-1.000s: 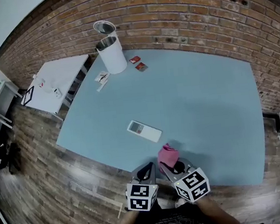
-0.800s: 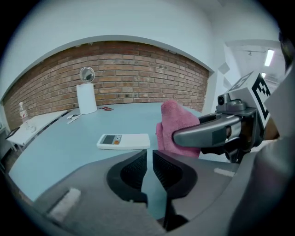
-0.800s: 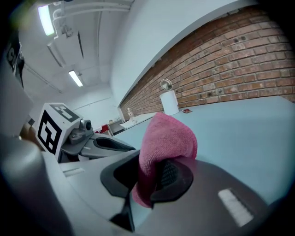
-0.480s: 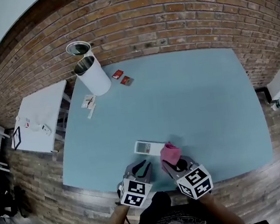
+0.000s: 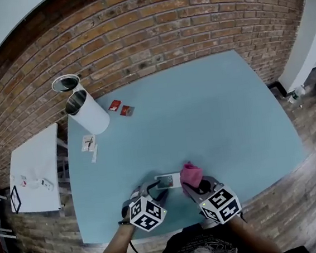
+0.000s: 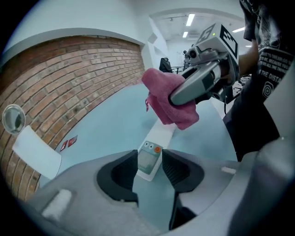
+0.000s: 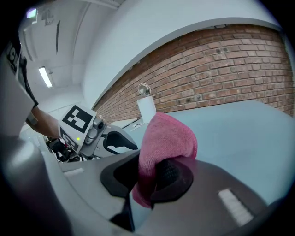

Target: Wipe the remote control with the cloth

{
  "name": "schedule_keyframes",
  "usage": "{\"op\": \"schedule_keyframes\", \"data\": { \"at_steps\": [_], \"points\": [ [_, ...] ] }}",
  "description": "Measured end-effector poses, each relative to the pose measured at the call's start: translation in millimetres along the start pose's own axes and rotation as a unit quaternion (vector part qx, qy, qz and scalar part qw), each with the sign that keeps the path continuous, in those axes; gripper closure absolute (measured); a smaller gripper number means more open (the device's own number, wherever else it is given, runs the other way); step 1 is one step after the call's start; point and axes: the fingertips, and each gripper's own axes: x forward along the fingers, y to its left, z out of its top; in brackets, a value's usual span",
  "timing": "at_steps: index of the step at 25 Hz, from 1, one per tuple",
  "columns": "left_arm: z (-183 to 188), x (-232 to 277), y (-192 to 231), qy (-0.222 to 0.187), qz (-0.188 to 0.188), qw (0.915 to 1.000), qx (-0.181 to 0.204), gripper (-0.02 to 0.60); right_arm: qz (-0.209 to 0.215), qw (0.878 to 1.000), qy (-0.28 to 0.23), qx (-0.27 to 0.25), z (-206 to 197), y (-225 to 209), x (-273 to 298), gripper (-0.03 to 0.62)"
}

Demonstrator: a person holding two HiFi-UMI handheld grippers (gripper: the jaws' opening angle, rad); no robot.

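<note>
A white remote control (image 5: 168, 180) lies on the blue table (image 5: 213, 117) near its front edge. My left gripper (image 5: 155, 193) stands over the remote's left end. Its jaws have just been opening, and in the left gripper view the remote (image 6: 152, 154) lies between the open pads (image 6: 122, 173) without being pressed. My right gripper (image 5: 194, 189) is shut on a pink cloth (image 5: 190, 174), which hangs over the remote's right end. The right gripper view shows the cloth (image 7: 166, 138) pinched between the jaws and the left gripper (image 7: 117, 140) beyond it.
A white cylindrical bin (image 5: 86, 111) with its lid (image 5: 65, 83) beside it stands at the table's far left. Two red cards (image 5: 119, 107) and some papers (image 5: 89, 142) lie near it. A white side table (image 5: 33, 170) is left of the blue one. A brick wall (image 5: 154, 33) runs behind.
Both grippers have moved forward over the table to the remote. The left gripper has rolled and opened its jaws round the remote's end. The cloth now reaches the remote's other end.
</note>
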Motion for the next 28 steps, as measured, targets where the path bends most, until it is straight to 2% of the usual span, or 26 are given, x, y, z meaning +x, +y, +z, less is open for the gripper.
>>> {"op": "schedule_keyframes", "data": {
  "at_steps": [4,6,7,9,17,23,28],
  "points": [
    [-5,13,-2,0.021,-0.057,0.9957,0.07,0.341,-0.025,1.0,0.0,0.0,2,-3,2,0.531],
    [-7,20,-2,0.027,-0.078,0.992,0.095,0.339,-0.031,0.999,0.001,0.005,2,-2,3,0.531],
    [-8,23,-1,0.029,-0.09,0.9904,0.101,0.338,-0.033,0.999,0.001,0.007,3,-2,4,0.531],
    [-10,29,0,0.035,-0.115,0.9868,0.108,0.279,-0.034,0.999,0.001,0.01,4,0,7,0.531],
    [-19,43,1,0.062,-0.184,0.97,0.146,0.273,-0.037,0.998,-0.006,0.044,12,2,11,0.531],
    [-21,45,-3,0.093,-0.221,0.964,0.114,0.287,-0.022,0.995,-0.015,0.093,17,4,29,0.531],
    [-23,45,-1,0.124,-0.204,0.9665,0.094,0.288,0.001,0.994,-0.016,0.109,25,13,57,0.531]
  ]
}}
